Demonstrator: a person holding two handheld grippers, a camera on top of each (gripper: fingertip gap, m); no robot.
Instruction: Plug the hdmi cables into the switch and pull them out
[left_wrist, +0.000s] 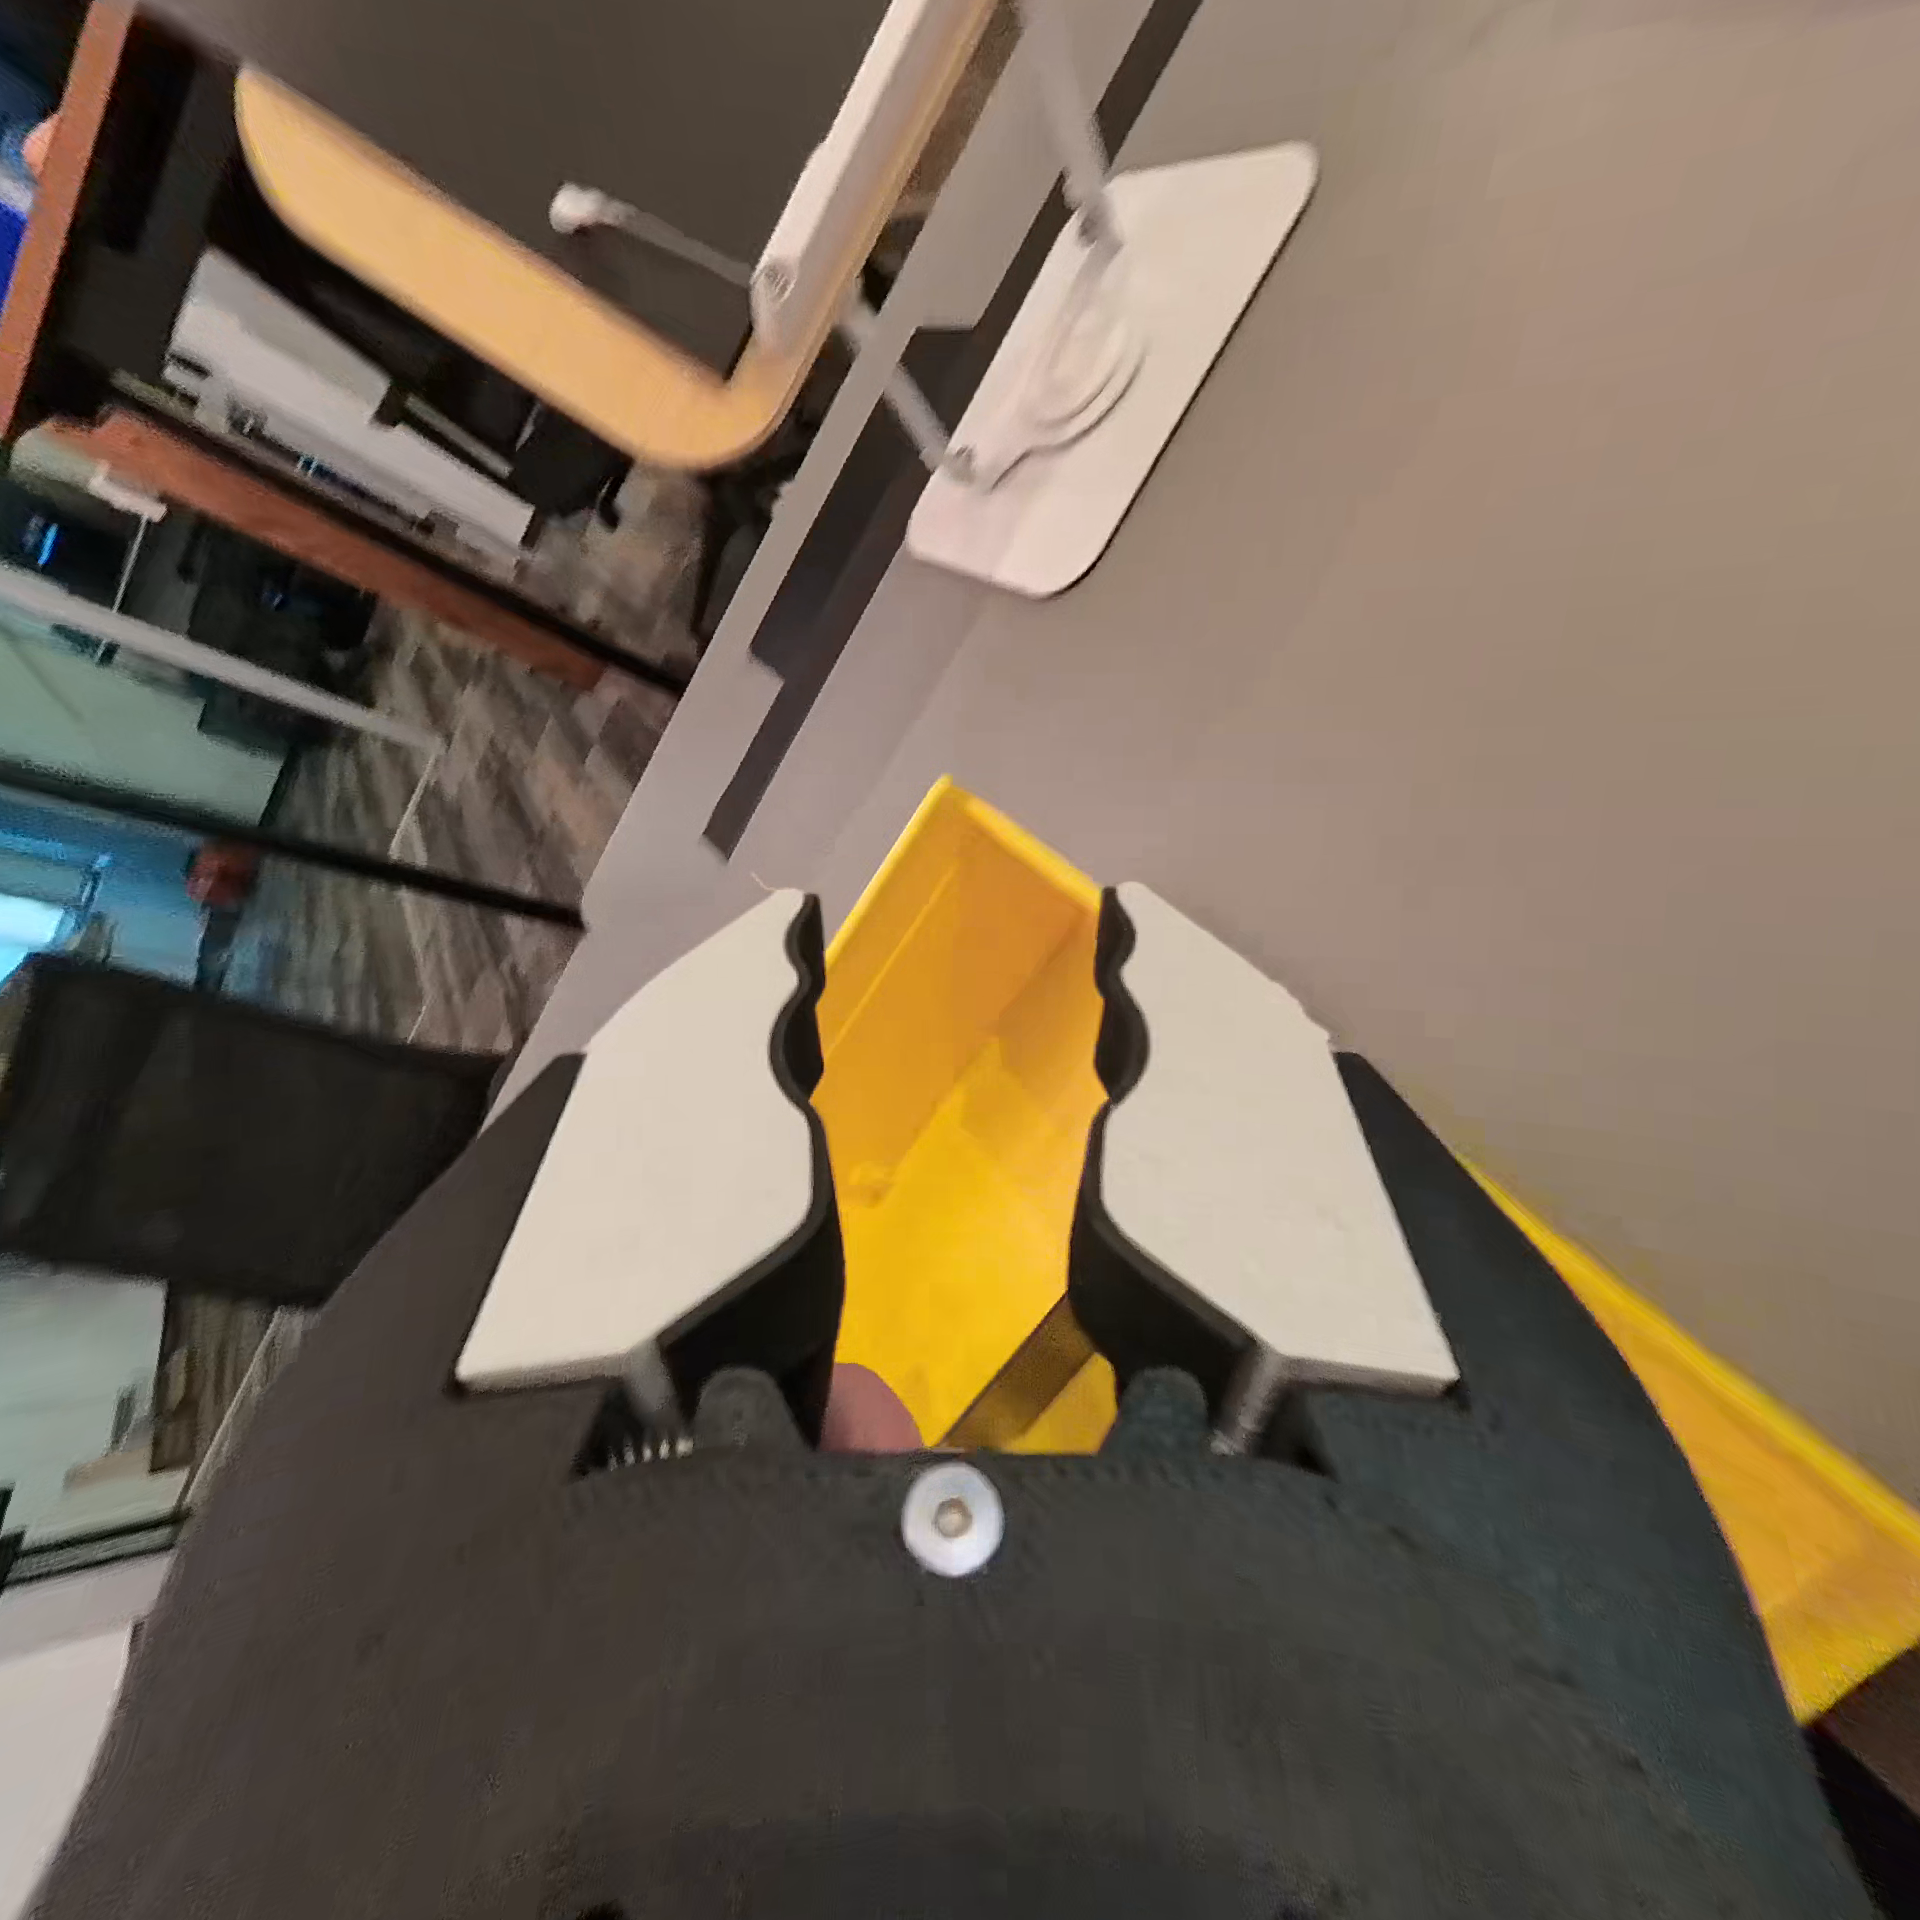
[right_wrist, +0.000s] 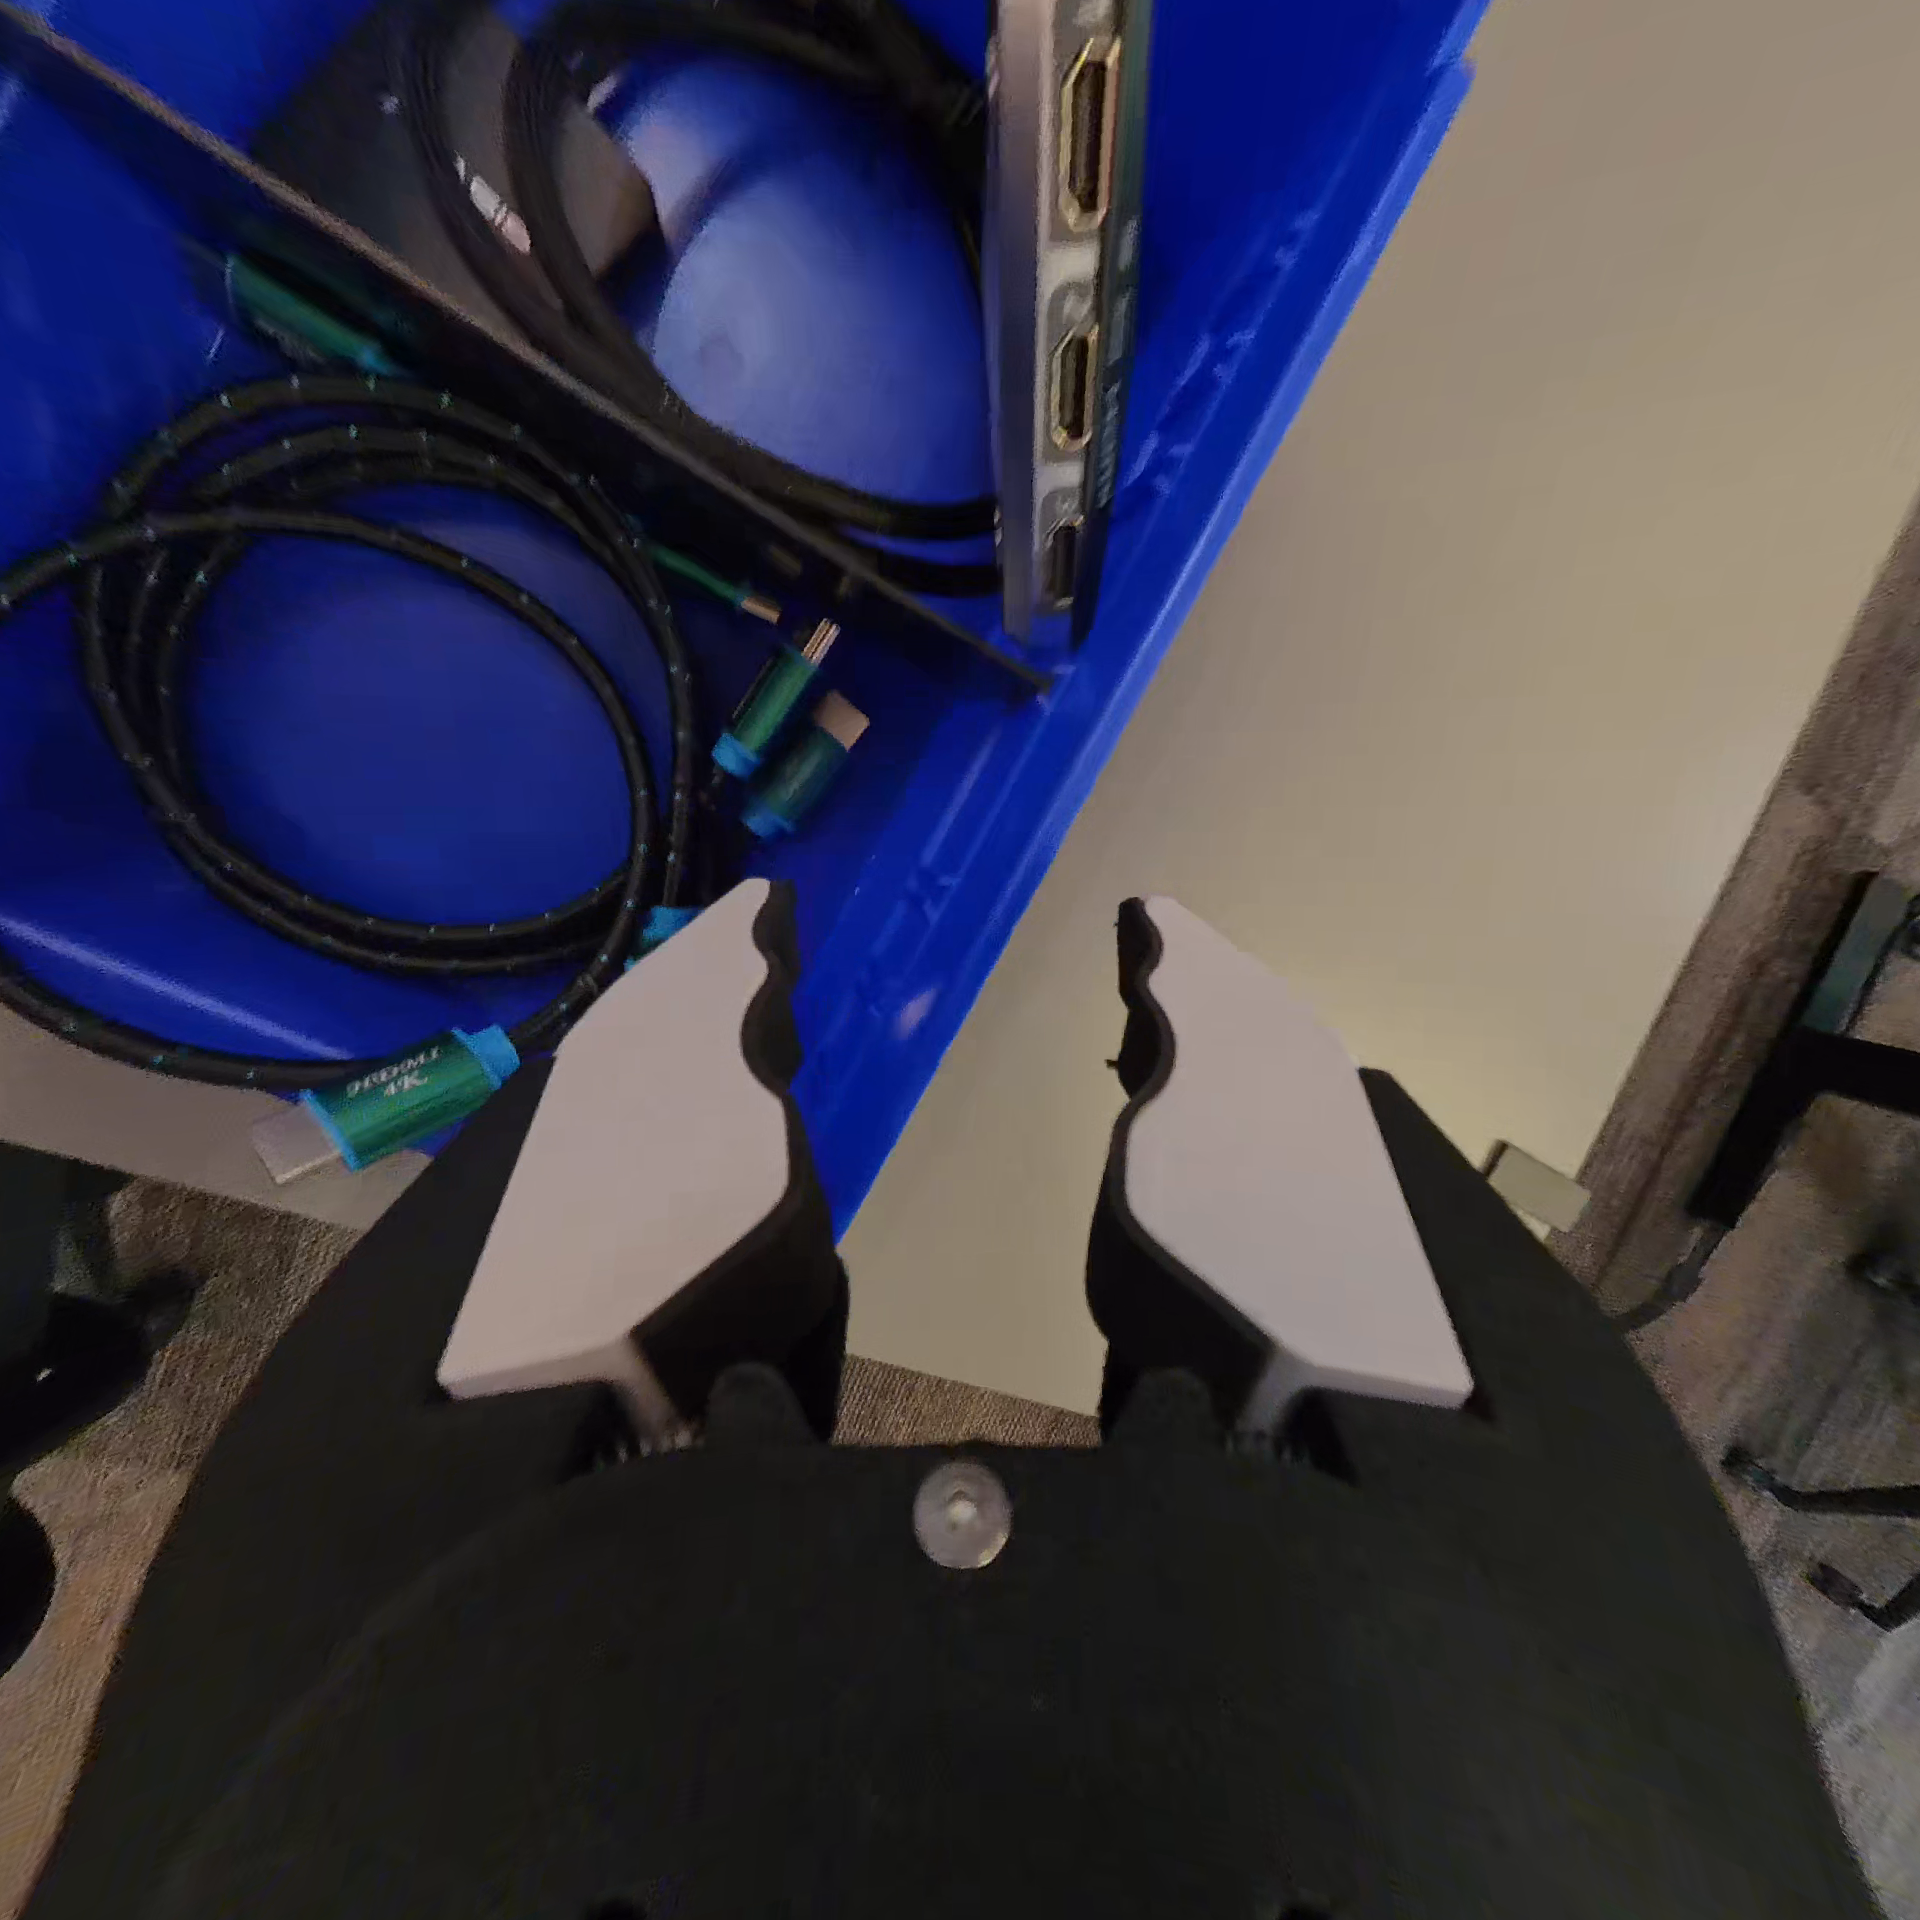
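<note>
In the right wrist view a blue bin (right_wrist: 1226, 436) holds coiled black braided HDMI cables (right_wrist: 416, 914) with green-blue plugs (right_wrist: 790, 717). One plug (right_wrist: 395, 1107) hangs over the bin's near rim. The grey HDMI switch (right_wrist: 1070, 312) stands on edge against the bin's right wall, its ports empty and facing me. My right gripper (right_wrist: 951, 904) is open and empty, above the bin's right rim. In the left wrist view my left gripper (left_wrist: 956, 914) is open and empty above an empty yellow bin (left_wrist: 966, 1091).
A black divider (right_wrist: 582, 384) splits the blue bin into two compartments. A white stand with a flat base (left_wrist: 1112, 364) sits on the grey table (left_wrist: 1507, 727) beyond the yellow bin. A chair (left_wrist: 499, 281) and the table's left edge lie further left. Spacing between my two grippers at the tips: around 65 centimeters. The grey HDMI switch (right_wrist: 1070, 312) is about 8 centimeters from my right fingertips.
</note>
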